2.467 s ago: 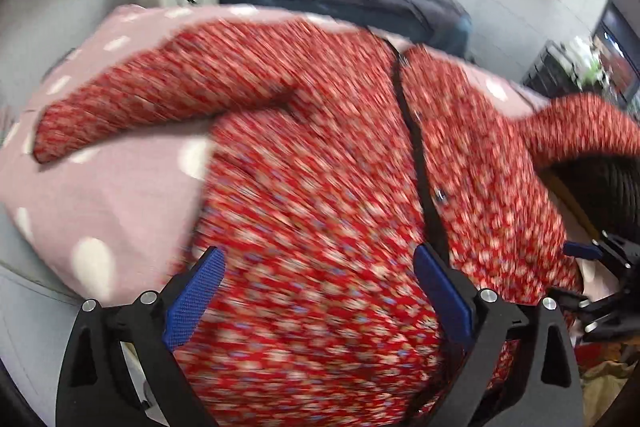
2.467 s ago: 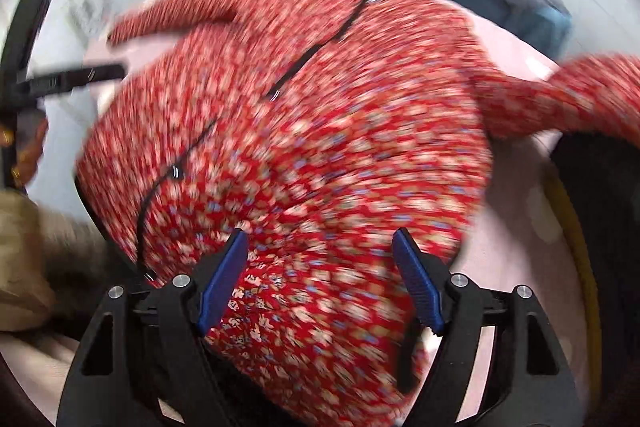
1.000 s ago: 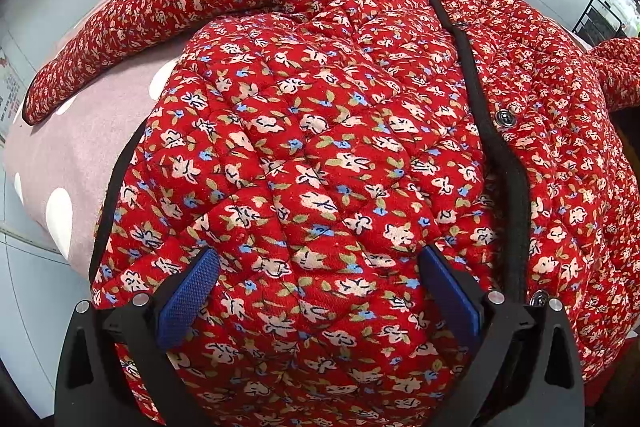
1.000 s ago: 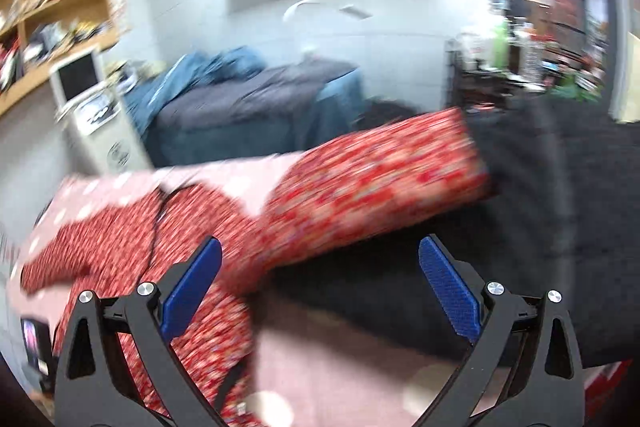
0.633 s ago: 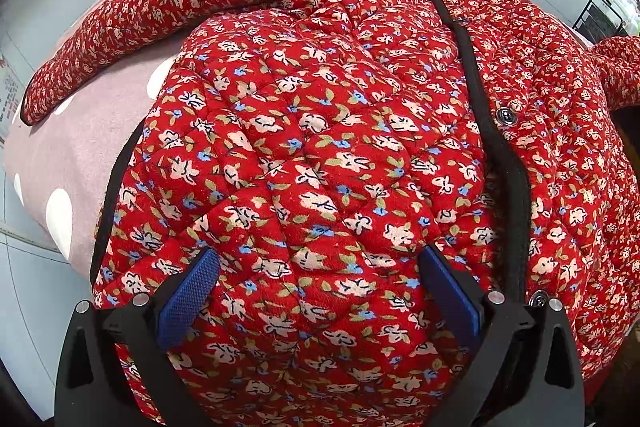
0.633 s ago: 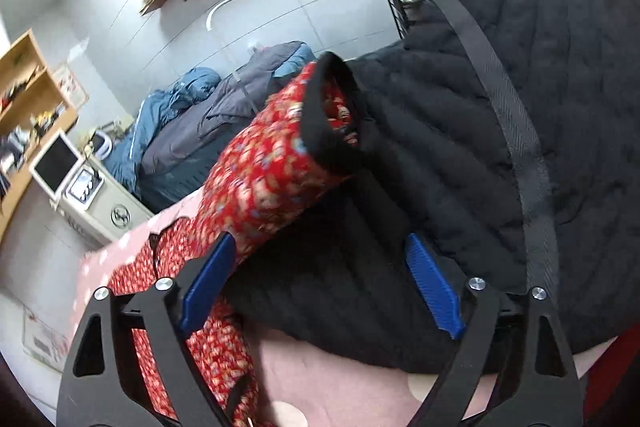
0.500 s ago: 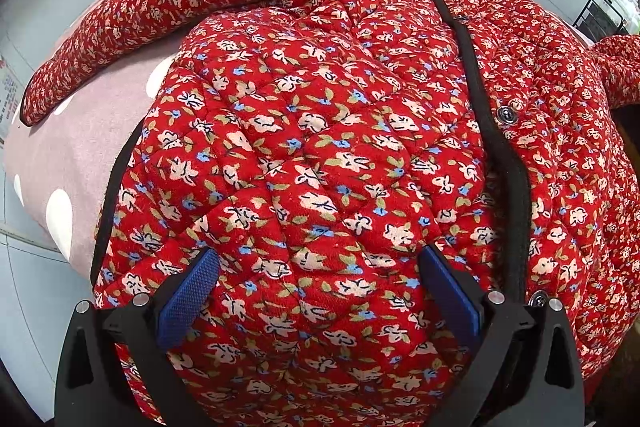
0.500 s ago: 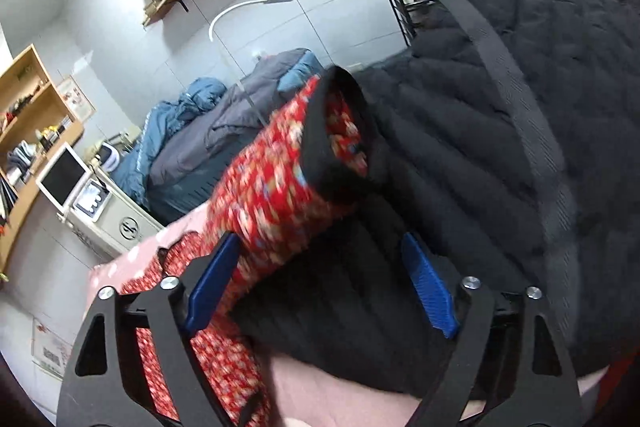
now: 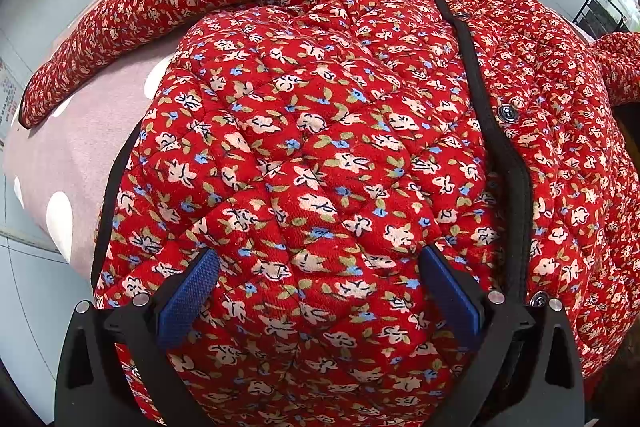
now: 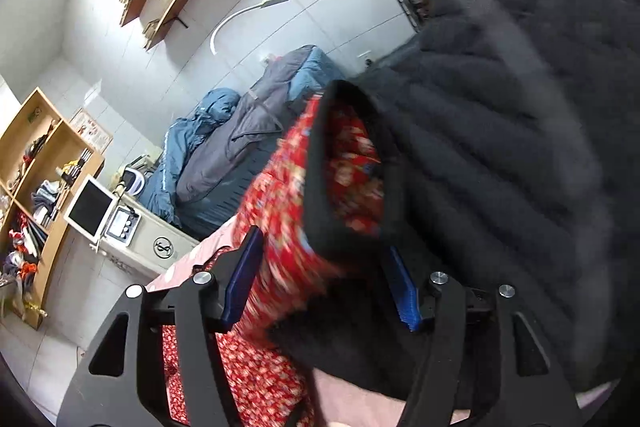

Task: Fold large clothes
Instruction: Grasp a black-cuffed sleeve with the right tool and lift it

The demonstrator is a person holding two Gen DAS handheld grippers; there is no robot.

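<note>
Right gripper (image 10: 320,279) half spread, blue pads either side of the red floral sleeve (image 10: 280,227), the black-trimmed cuff (image 10: 320,163) poking up just past the fingertips; whether the pads already bite the cloth, impossible to tell through the blur. Left gripper (image 9: 316,291) spread wide, holding nothing, poised low over the hem end of the red floral quilted jacket (image 9: 312,147), quilting bulging up between the fingers. Jacket laid front-up across the pink polka-dot cover (image 9: 52,155) of the counter, long axis running away from the left gripper toward the collar, black placket (image 9: 496,131) with its snap buttons marking that line a little right of centre. One sleeve (image 9: 160,11) stretched out to the left side, flat on the cover, well apart from both grippers. Other sleeve off to the jacket's right, lifted against a black quilted garment (image 10: 520,107), its length running from the body up and out between the right gripper's fingers. Clearly the right gripper's job, being the one at the cuff: probably a pinch near the cuff, then a carry inward across the placket toward the chest. Beyond, a heap of blue and grey coats (image 10: 240,147) against the wall, plus wooden shelves (image 10: 36,167).
</note>
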